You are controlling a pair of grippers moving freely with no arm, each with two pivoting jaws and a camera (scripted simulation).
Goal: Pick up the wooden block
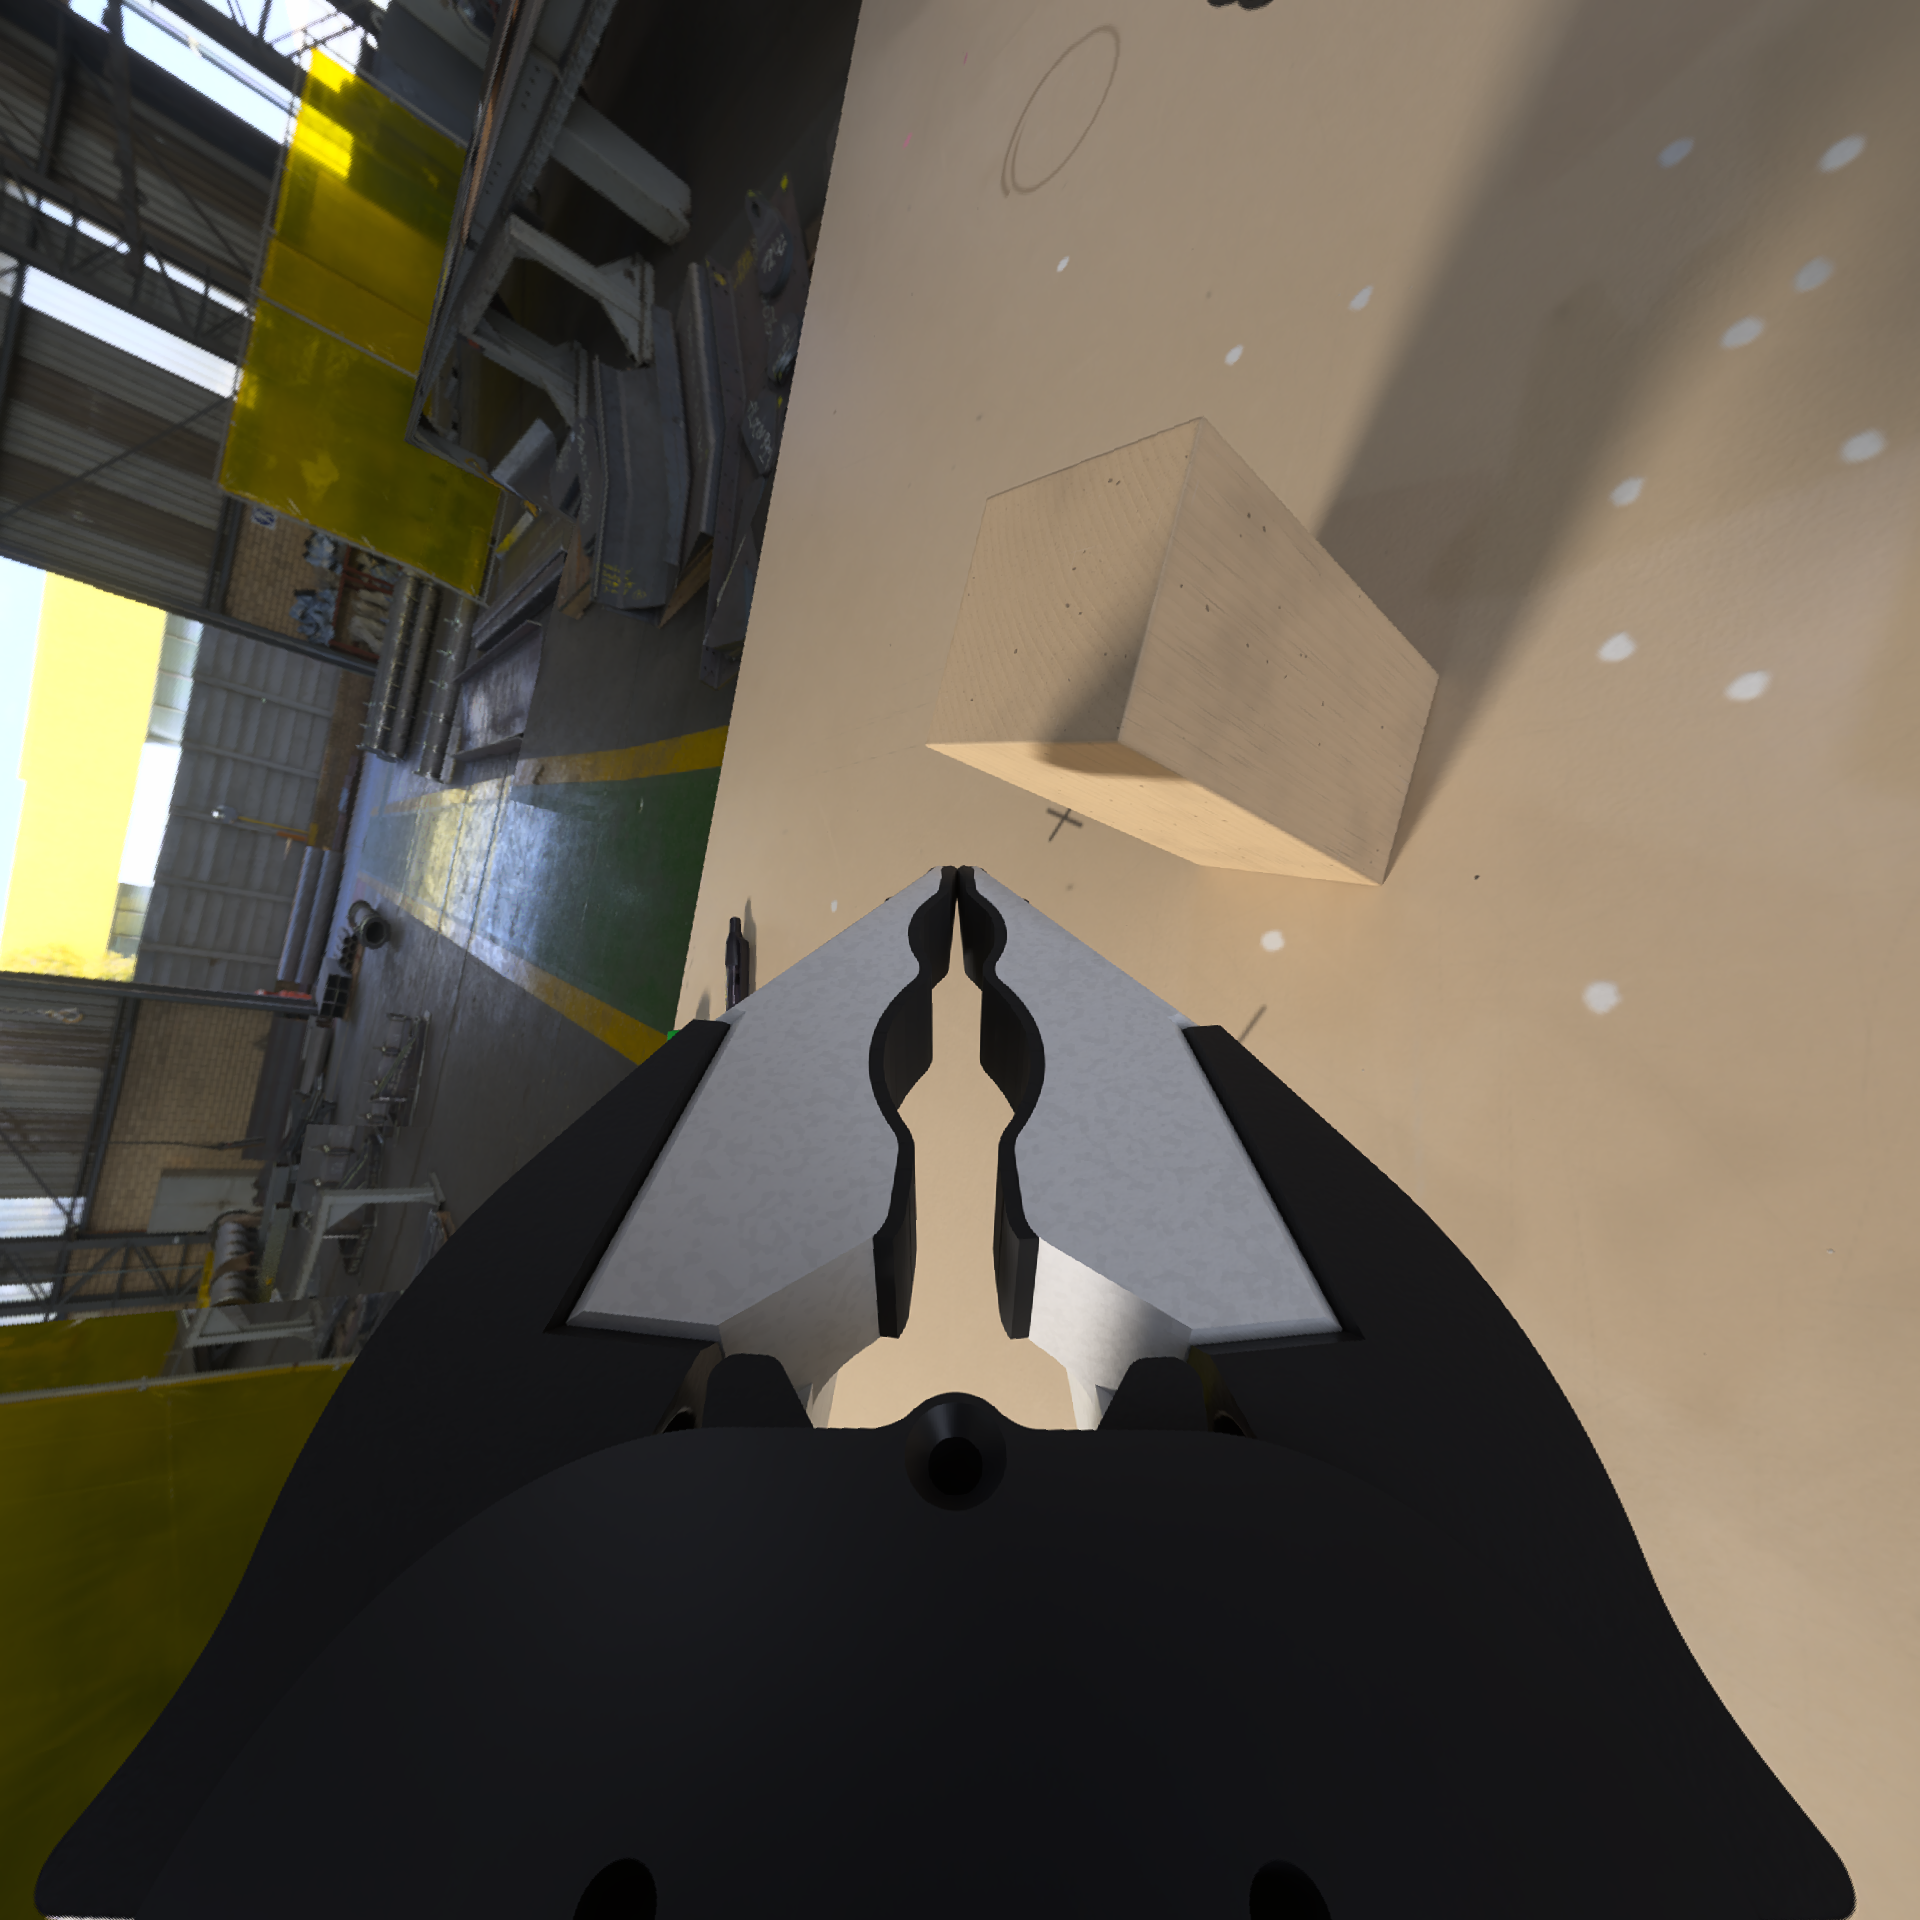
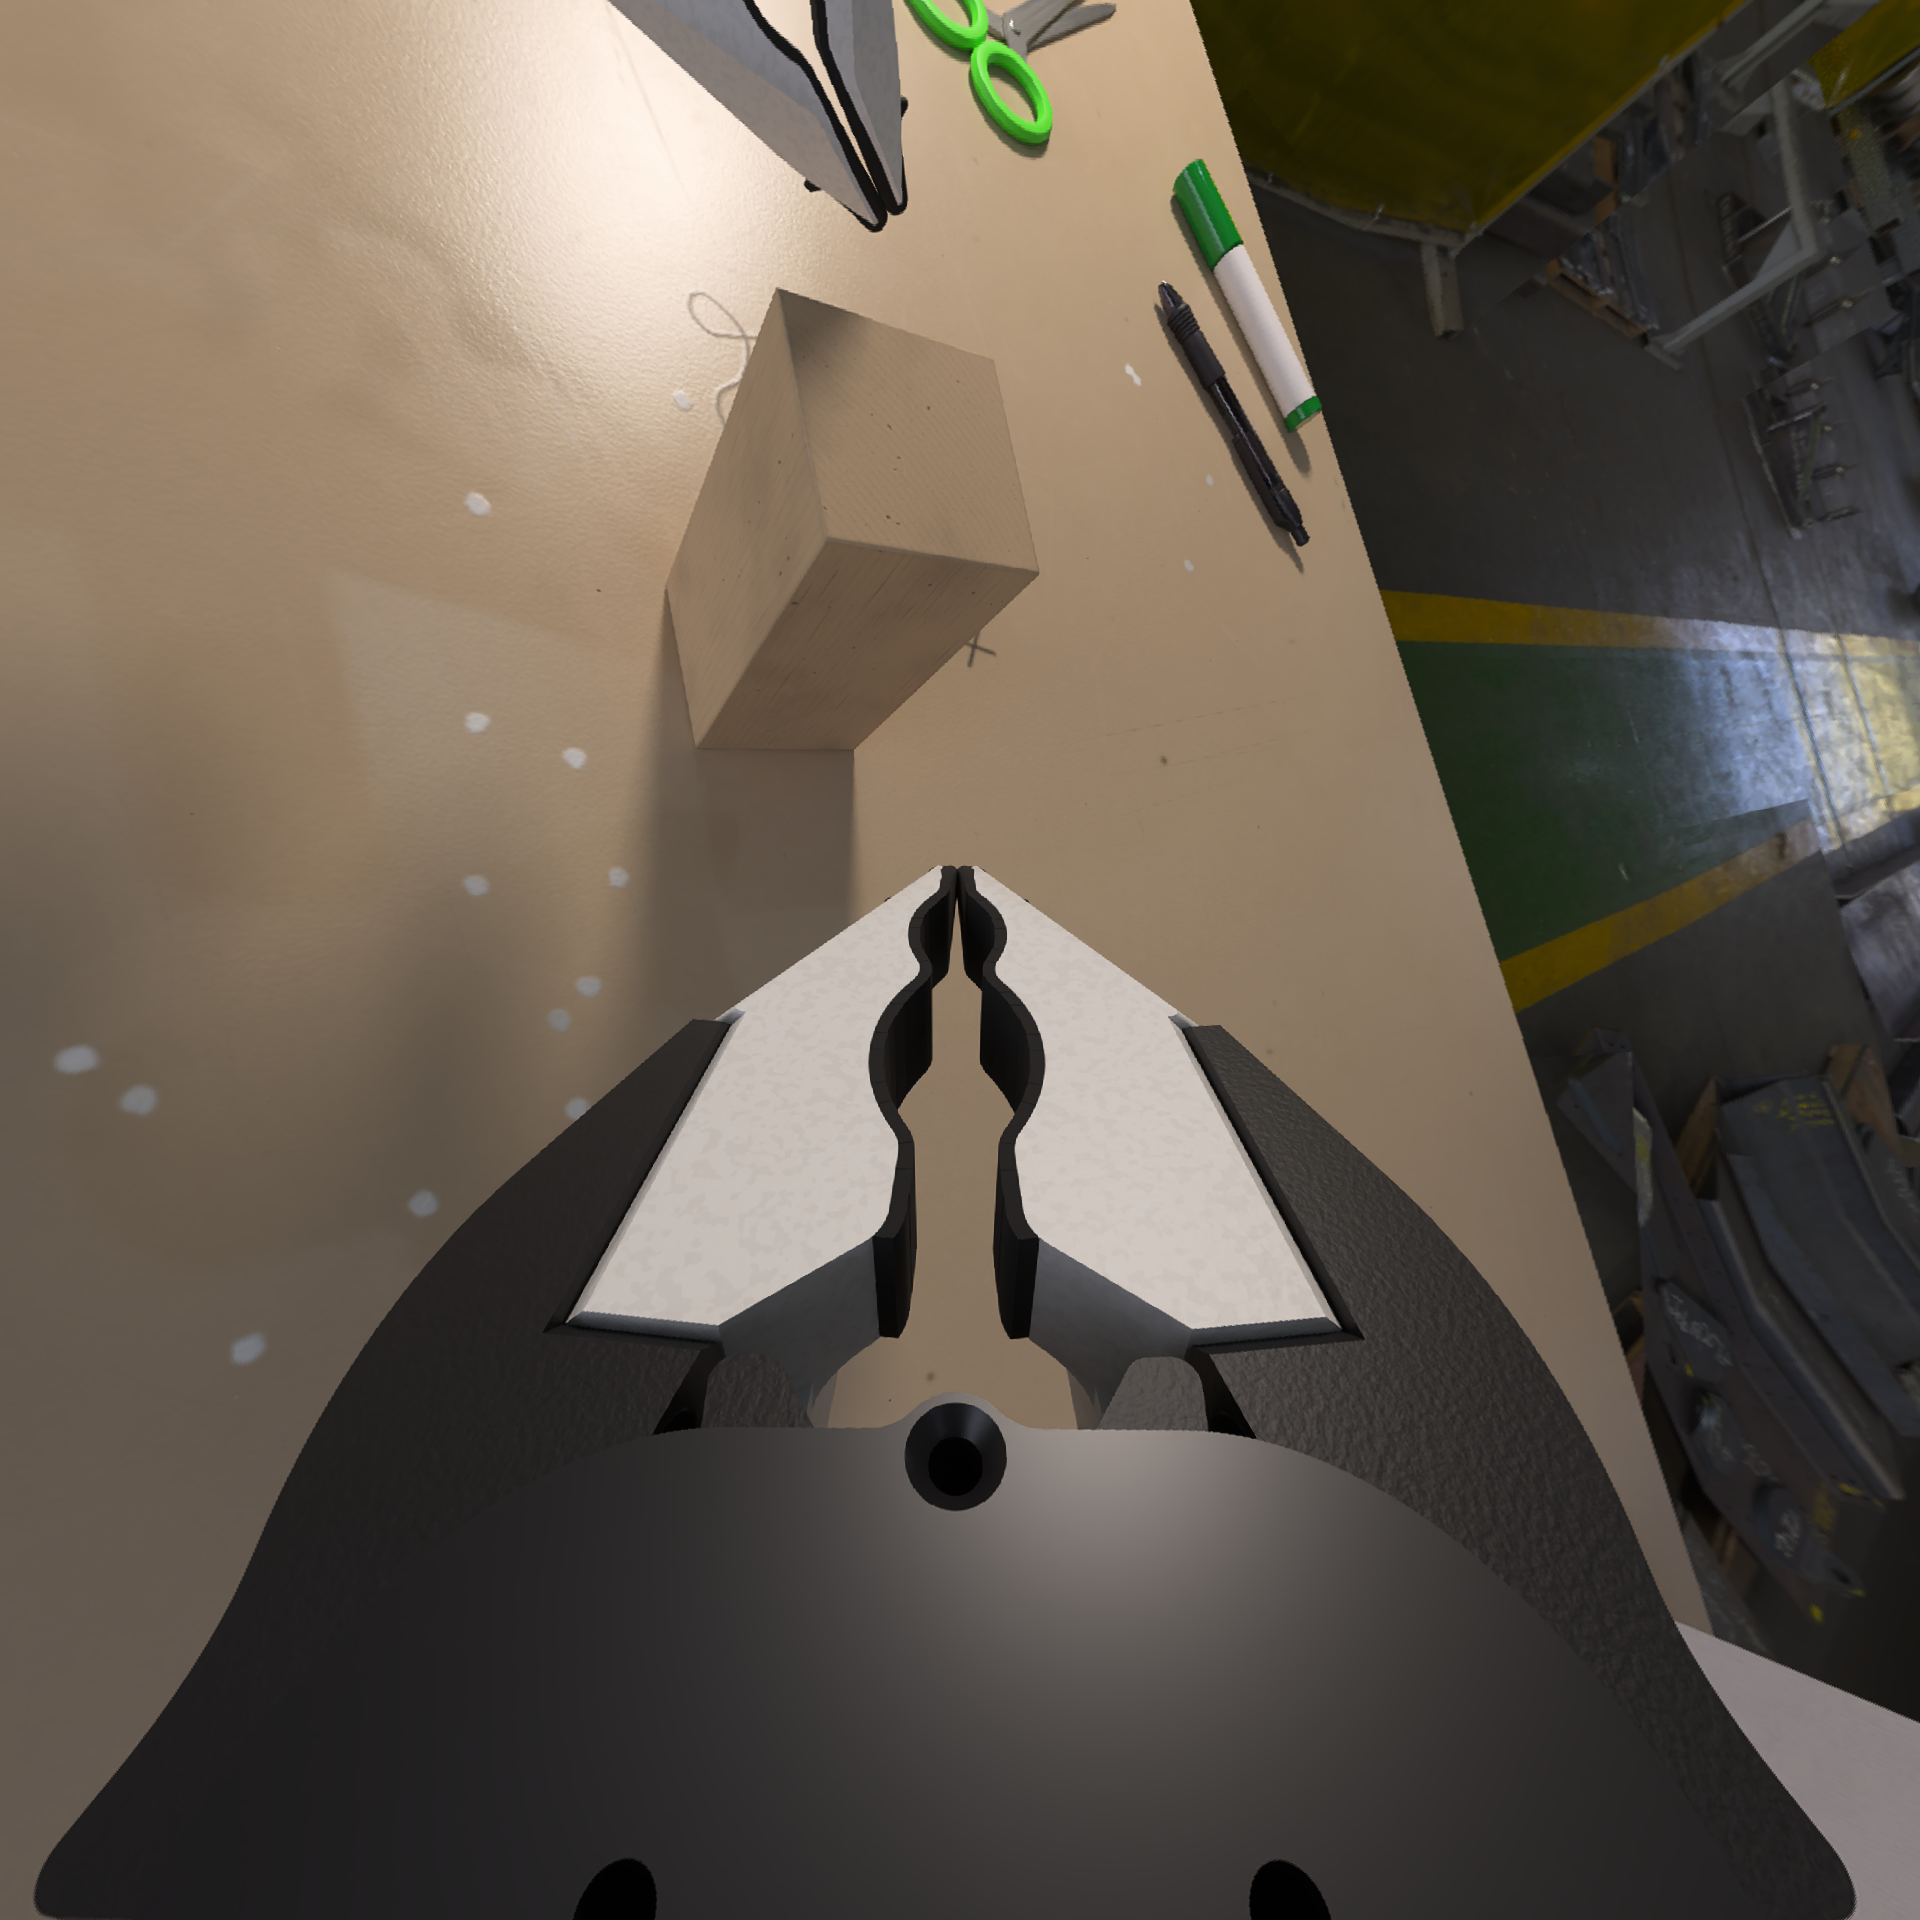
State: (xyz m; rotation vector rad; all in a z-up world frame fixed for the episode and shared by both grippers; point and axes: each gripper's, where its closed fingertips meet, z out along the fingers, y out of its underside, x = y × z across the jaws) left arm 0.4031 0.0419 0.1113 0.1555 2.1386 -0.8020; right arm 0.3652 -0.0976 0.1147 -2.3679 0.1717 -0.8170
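Observation:
A pale wooden block (image 1: 1184,644) stands on the beige table (image 1: 1558,1143), ahead and a little right of my left gripper (image 1: 956,873). That gripper is shut and empty, its tips touching, short of the block. In the right wrist view the block (image 2: 852,520) lies ahead and slightly left of my right gripper (image 2: 956,873), which is also shut and empty, with a gap of bare table between. The left gripper's shut fingers (image 2: 831,114) show beyond the block at the top of that view.
Green-handled scissors (image 2: 1003,73), a green and white marker (image 2: 1247,291) and a black pen (image 2: 1231,410) lie near the table's edge (image 2: 1351,540). The pen's tip (image 1: 736,961) shows at the edge in the left wrist view. Beyond the edge is a workshop floor.

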